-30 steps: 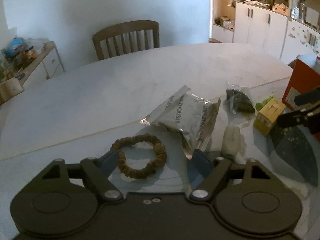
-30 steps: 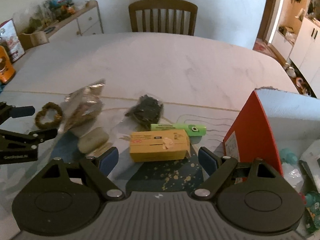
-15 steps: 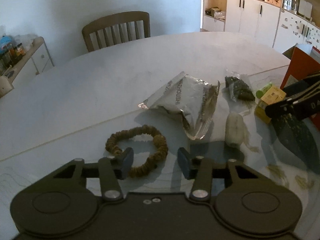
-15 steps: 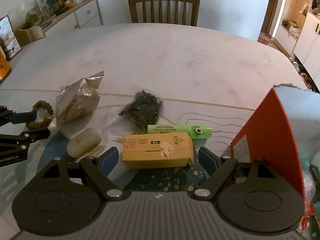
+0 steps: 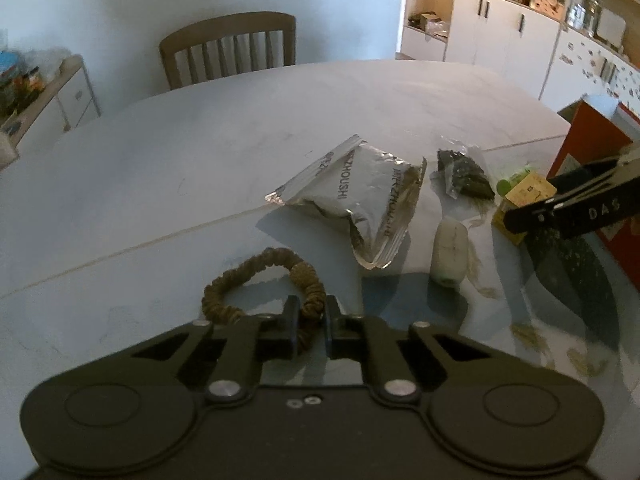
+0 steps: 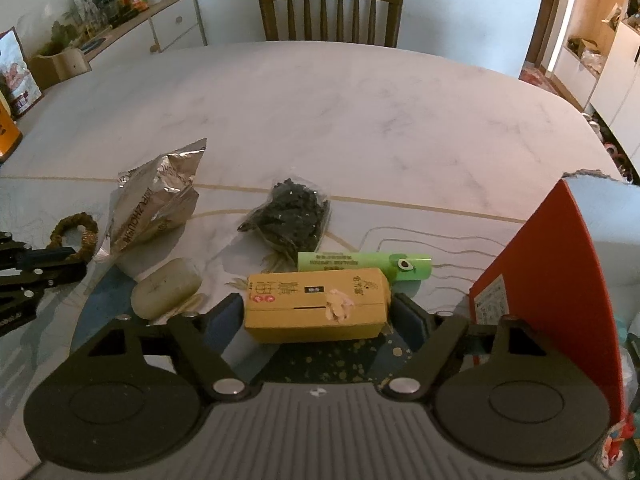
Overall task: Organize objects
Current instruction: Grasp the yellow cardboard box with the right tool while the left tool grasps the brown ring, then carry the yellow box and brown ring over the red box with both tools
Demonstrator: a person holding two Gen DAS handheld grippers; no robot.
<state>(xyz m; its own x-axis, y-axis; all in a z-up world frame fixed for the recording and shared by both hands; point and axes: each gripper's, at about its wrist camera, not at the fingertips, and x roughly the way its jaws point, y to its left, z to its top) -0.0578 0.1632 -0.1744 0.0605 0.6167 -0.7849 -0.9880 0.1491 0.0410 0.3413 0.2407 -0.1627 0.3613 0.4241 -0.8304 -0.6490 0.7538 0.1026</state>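
My left gripper (image 5: pixel 308 312) is shut on the near side of a brown fabric hair tie (image 5: pixel 240 280), which rests on the white table (image 5: pixel 200 152). From the right wrist view the hair tie (image 6: pixel 72 226) and the left gripper (image 6: pixel 76 259) show at the far left. My right gripper (image 6: pixel 318 314) stands open, its fingers on either side of a yellow box (image 6: pixel 316 304). Behind the box lie a green tube (image 6: pixel 360 266) and a bag of dark bits (image 6: pixel 292 216). A silver foil pouch (image 5: pixel 360 200) and a white oval bar (image 5: pixel 448 250) sit between the two grippers.
A red open box (image 6: pixel 552 280) stands at the right, close to the right gripper. A wooden chair (image 6: pixel 330 12) is at the table's far side. A sideboard (image 6: pixel 120 36) with clutter is at the back left, white cabinets (image 5: pixel 500 36) at the back right.
My left gripper went from wide open to shut on the hair tie. My right gripper moved forward until its open fingers flank the yellow box.
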